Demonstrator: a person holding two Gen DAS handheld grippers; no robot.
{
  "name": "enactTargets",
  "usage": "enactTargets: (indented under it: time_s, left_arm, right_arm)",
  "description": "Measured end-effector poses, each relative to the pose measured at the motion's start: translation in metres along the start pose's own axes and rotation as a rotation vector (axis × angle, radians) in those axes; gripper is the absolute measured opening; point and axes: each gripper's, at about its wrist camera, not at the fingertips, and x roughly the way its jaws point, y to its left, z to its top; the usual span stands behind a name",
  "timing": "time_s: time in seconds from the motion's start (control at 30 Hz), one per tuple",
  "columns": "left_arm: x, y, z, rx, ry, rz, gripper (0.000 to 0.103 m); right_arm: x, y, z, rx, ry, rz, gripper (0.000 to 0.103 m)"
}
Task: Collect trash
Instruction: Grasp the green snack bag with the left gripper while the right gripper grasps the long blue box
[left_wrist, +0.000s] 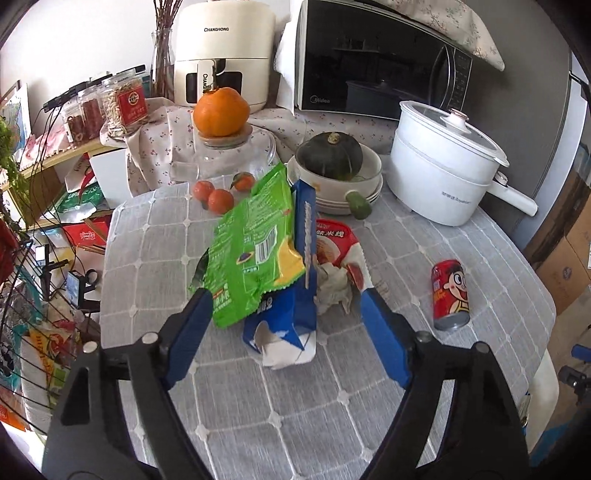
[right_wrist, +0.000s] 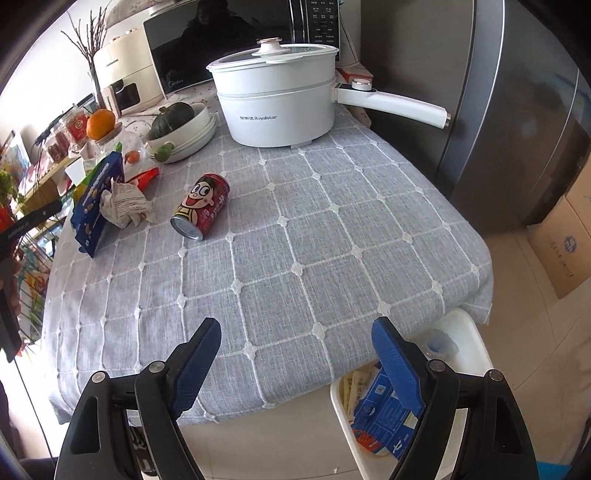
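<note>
Left wrist view shows the left hand-held gripper (left_wrist: 284, 295) with its blue fingers (left_wrist: 384, 339) spread wide above a small heap of trash on the counter (left_wrist: 258, 417), which is covered by a grey checked cloth. Between the fingers lie a green snack bag (left_wrist: 255, 240) and a blue carton (left_wrist: 291, 321); the left finger seems to be at the lower edge of the bag, but I cannot tell if it touches. Just behind the carton are a crumpled paper (left_wrist: 334, 286) and a red and white wrapper (left_wrist: 338, 240). A red can (left_wrist: 448, 293) lies on its side, to the right and apart from the heap.

From the right wrist view, the right hand-held gripper (right_wrist: 295, 332) is also spread and holds nothing. It hangs over the near edge of the counter. Below its right finger stands a white bin (right_wrist: 476, 332) on the floor, with a flattened blue box (right_wrist: 380, 417) already inside. Far at the back of the counter stands a white pot (right_wrist: 280, 110).
</note>
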Motion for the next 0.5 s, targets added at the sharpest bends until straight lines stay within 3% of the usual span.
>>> enactTargets:
  time_s: [0.1, 0.2, 0.27, 0.33, 0.5]
  left_arm:
    - [0.016, 0.000, 0.005, 0.002, 0.003, 0.004, 0.074]
    - [0.027, 0.003, 0.010, -0.020, 0.008, -0.018, 0.053]
    - [0.031, 0.006, 0.011, -0.041, 0.018, -0.036, 0.027]
    - [0.034, 0.008, 0.011, -0.055, 0.029, -0.041, 0.009]
    - [0.005, 0.017, 0.005, -0.082, -0.047, -0.046, 0.005]
  right_arm:
    - [0.006, 0.003, 0.001, -0.019, 0.012, -0.008, 0.085]
    - [0.009, 0.003, 0.000, -0.029, 0.018, -0.011, 0.085]
    - [0.010, 0.004, -0.001, -0.032, 0.020, -0.014, 0.085]
    - [0.011, 0.004, -0.002, -0.034, 0.024, -0.016, 0.085]
    - [0.006, 0.011, -0.001, -0.025, 0.016, -0.006, 0.085]
